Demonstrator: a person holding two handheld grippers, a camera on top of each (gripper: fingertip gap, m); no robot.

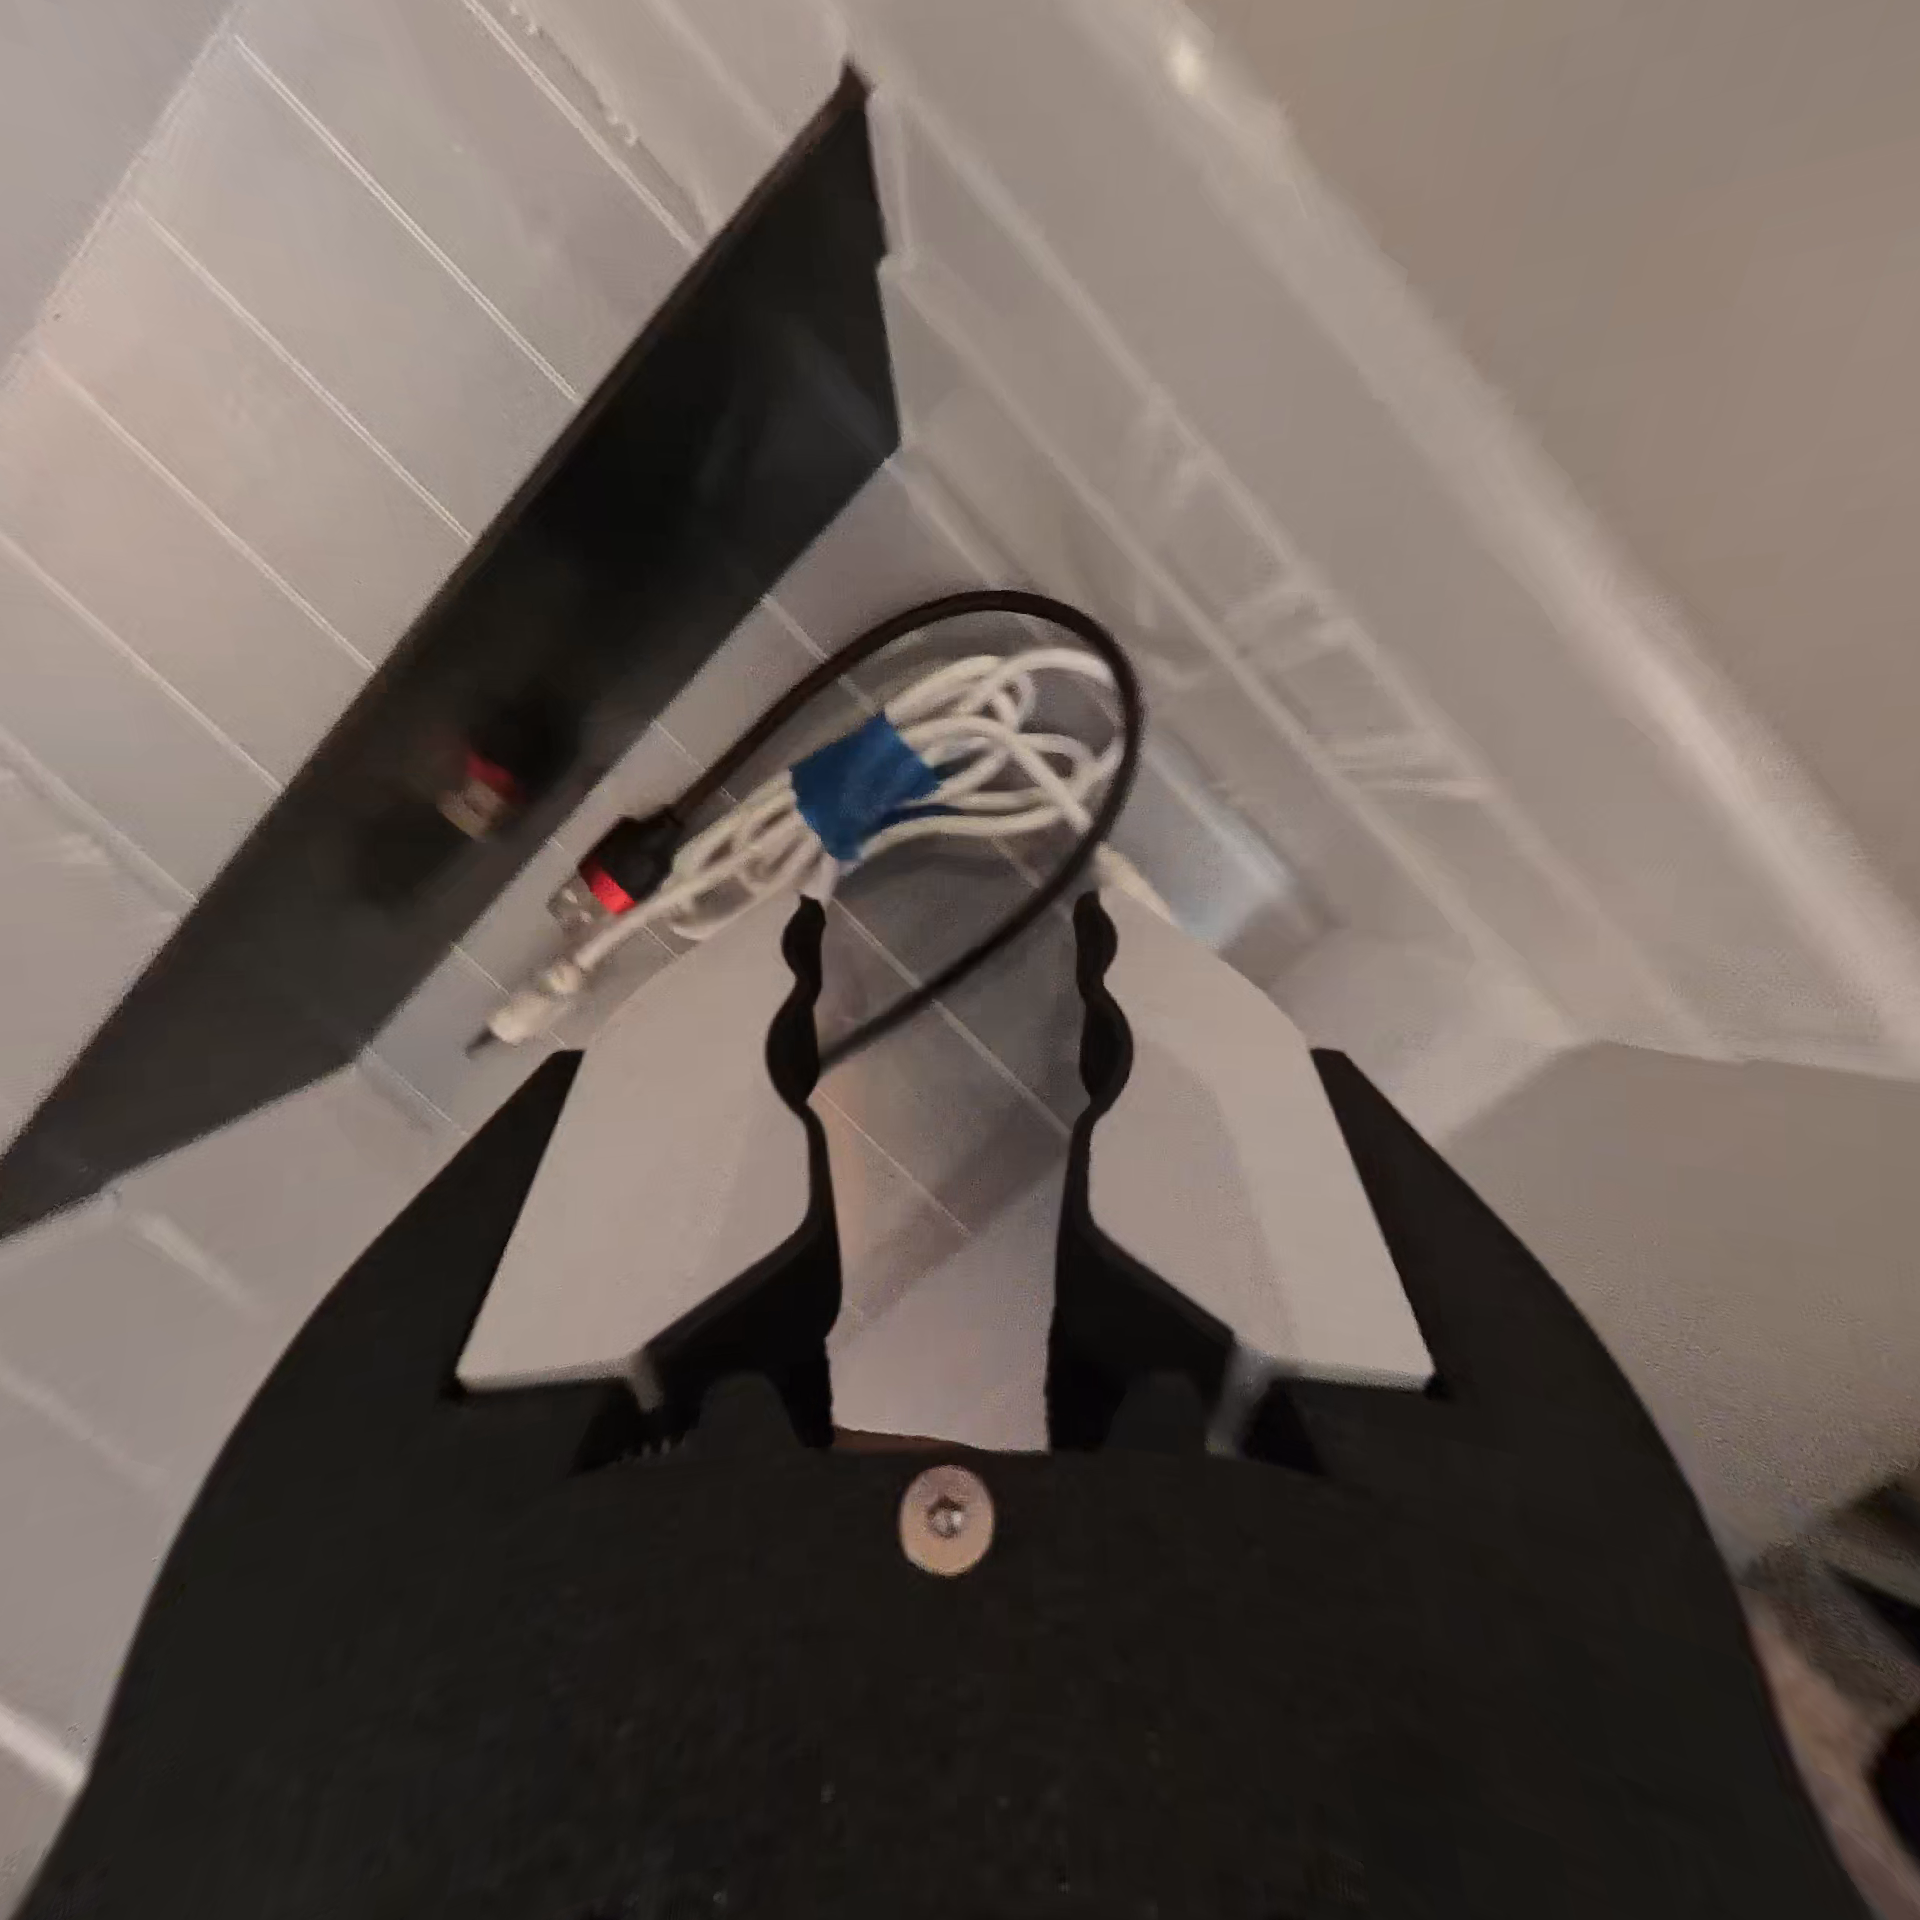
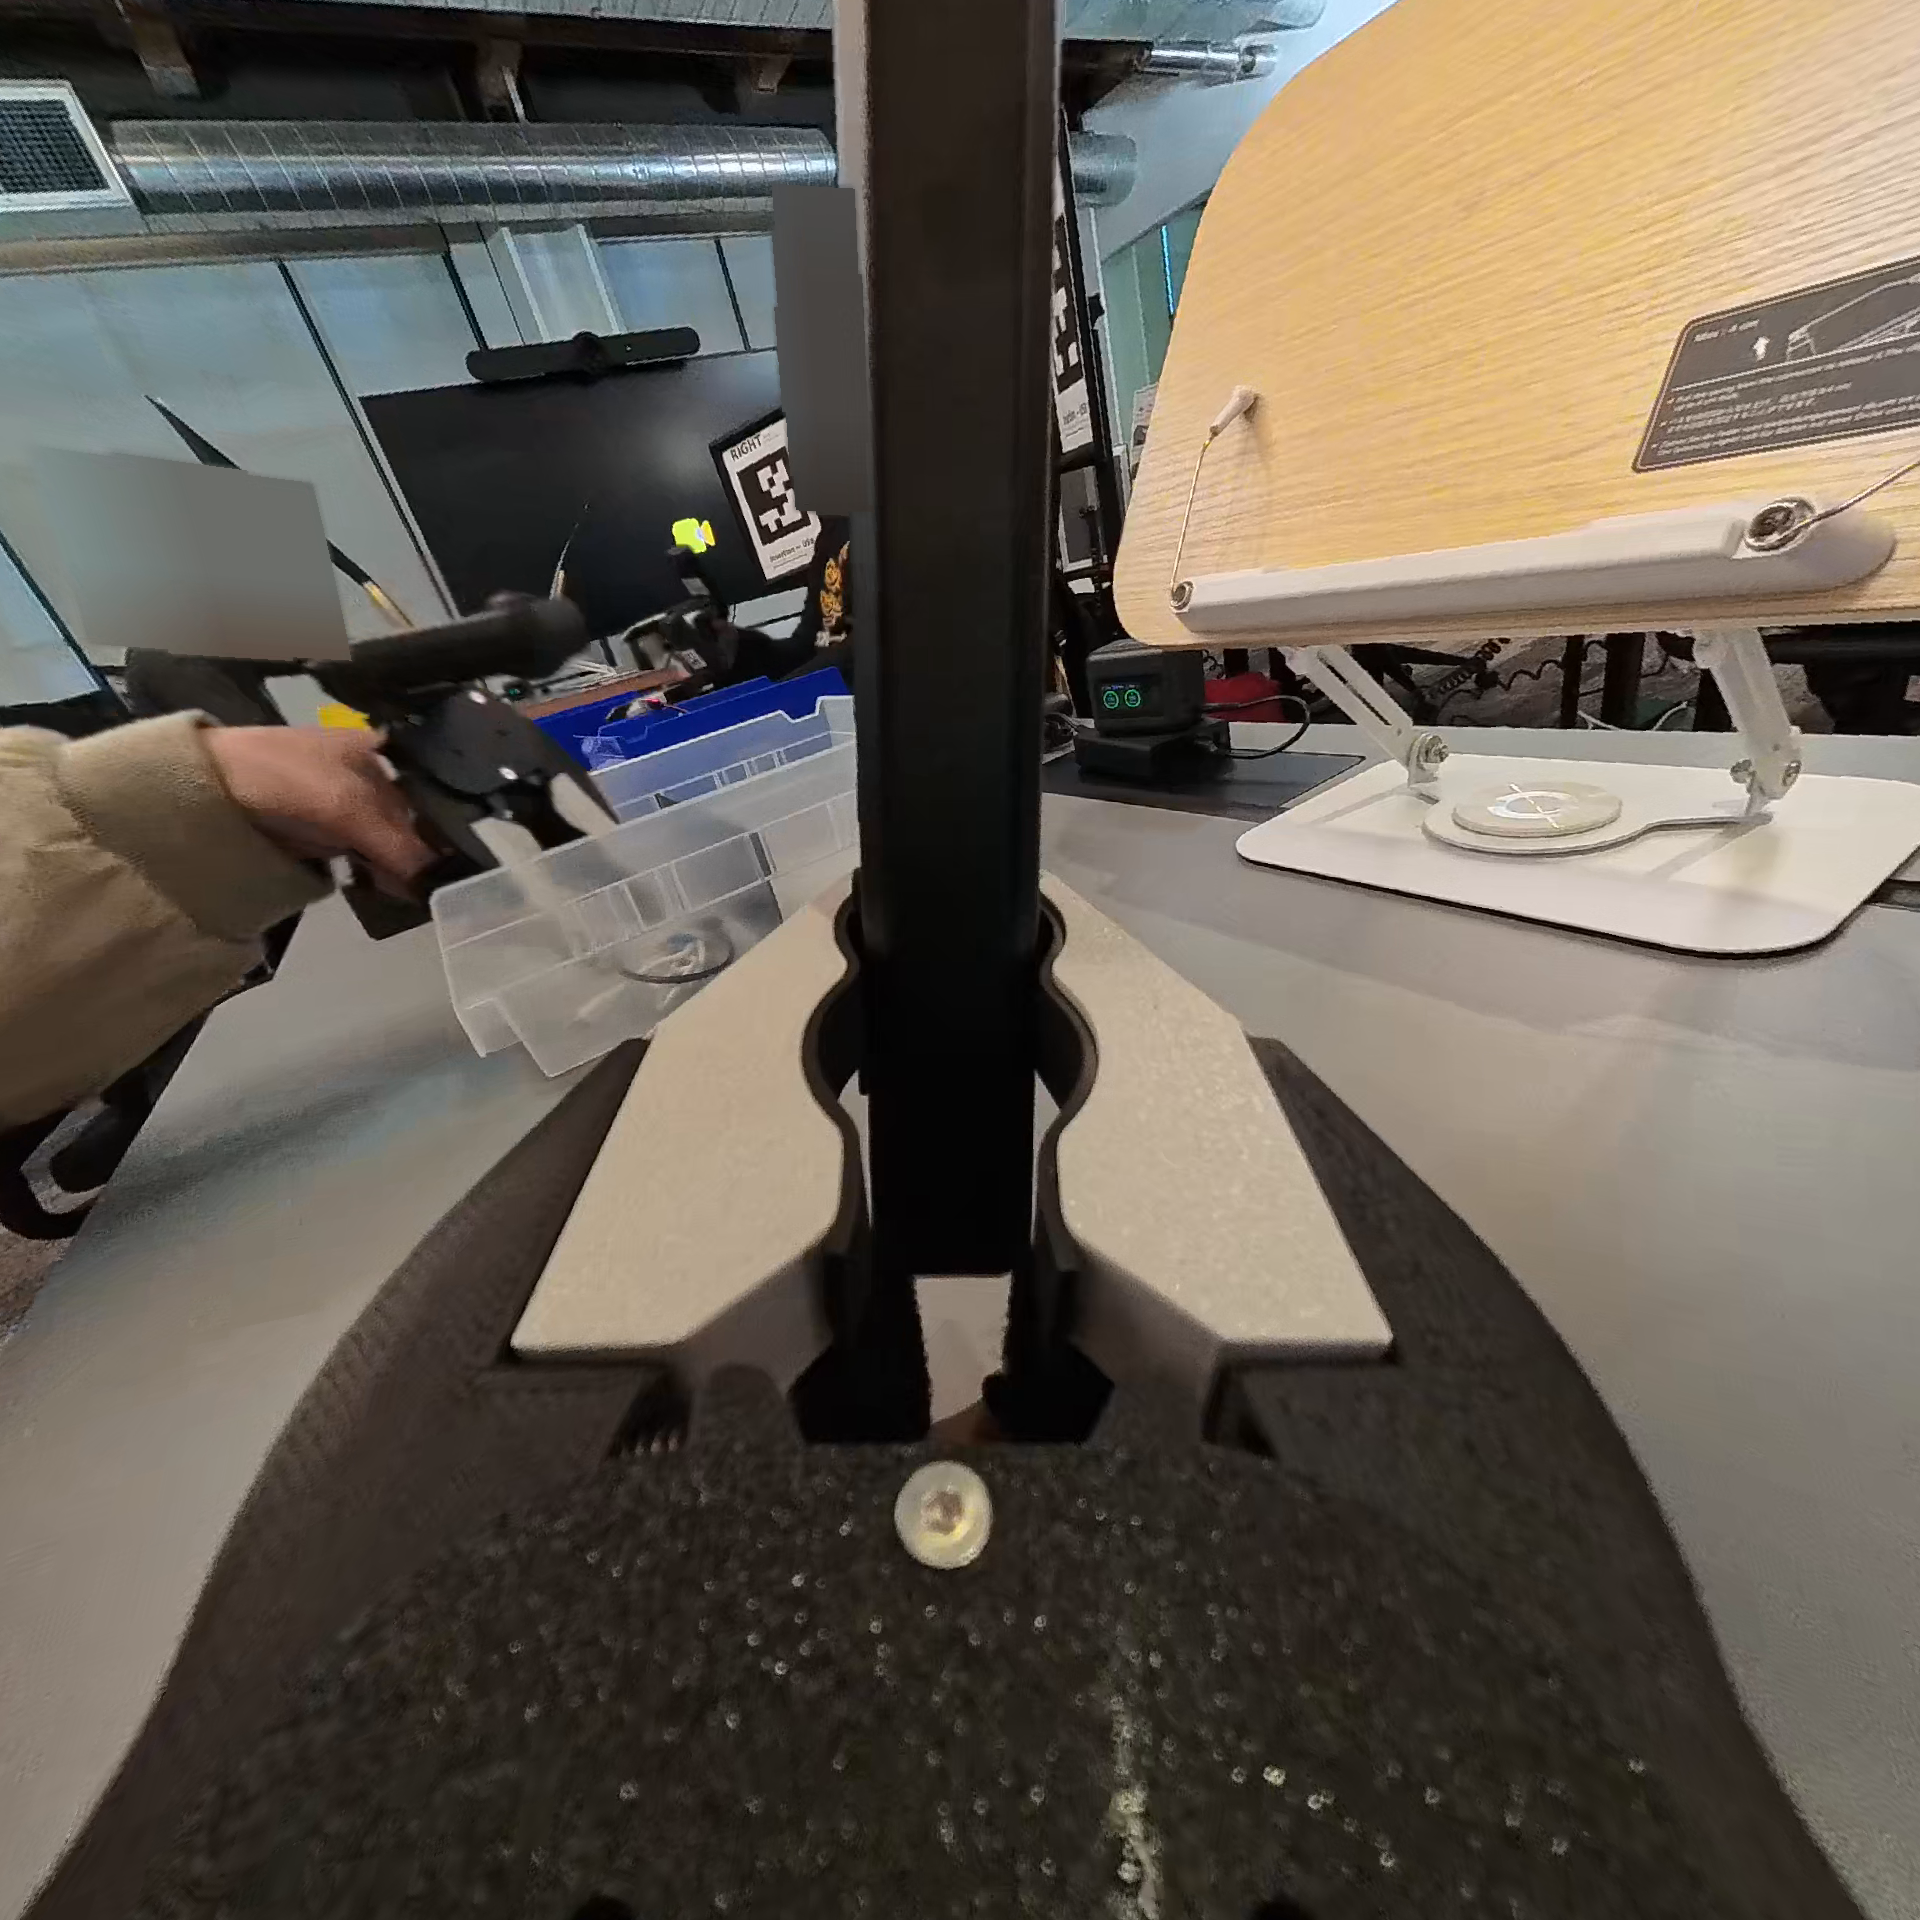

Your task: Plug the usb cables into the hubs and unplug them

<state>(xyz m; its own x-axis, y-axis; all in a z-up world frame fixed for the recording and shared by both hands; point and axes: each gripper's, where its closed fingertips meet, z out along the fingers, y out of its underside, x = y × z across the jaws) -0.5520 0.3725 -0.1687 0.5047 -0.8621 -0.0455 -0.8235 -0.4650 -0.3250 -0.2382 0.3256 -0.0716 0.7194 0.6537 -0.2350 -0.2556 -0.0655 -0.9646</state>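
In the left wrist view my left gripper (image 1: 945, 906) is open and empty, pointing down into a clear plastic bin (image 1: 1195, 468). Just beyond its tips lie a black cable with a red-and-black USB plug (image 1: 613, 878) and a coiled white cable bundle (image 1: 997, 769) bound with blue tape (image 1: 857, 784). A glossy black slab (image 1: 623, 582) lies to their left and mirrors the plug. In the right wrist view my right gripper (image 2: 948, 925) is shut on a long black bar, the hub (image 2: 951, 520), held upright. The left gripper (image 2: 551, 821) shows far left over the bin (image 2: 665, 883).
A wooden book stand (image 2: 1507, 312) on a white base (image 2: 1558, 883) stands at the right on the grey table (image 2: 1455, 1143). Blue bins (image 2: 707, 717) sit behind the clear bin. A hand in a beige sleeve (image 2: 125, 883) holds the left gripper.
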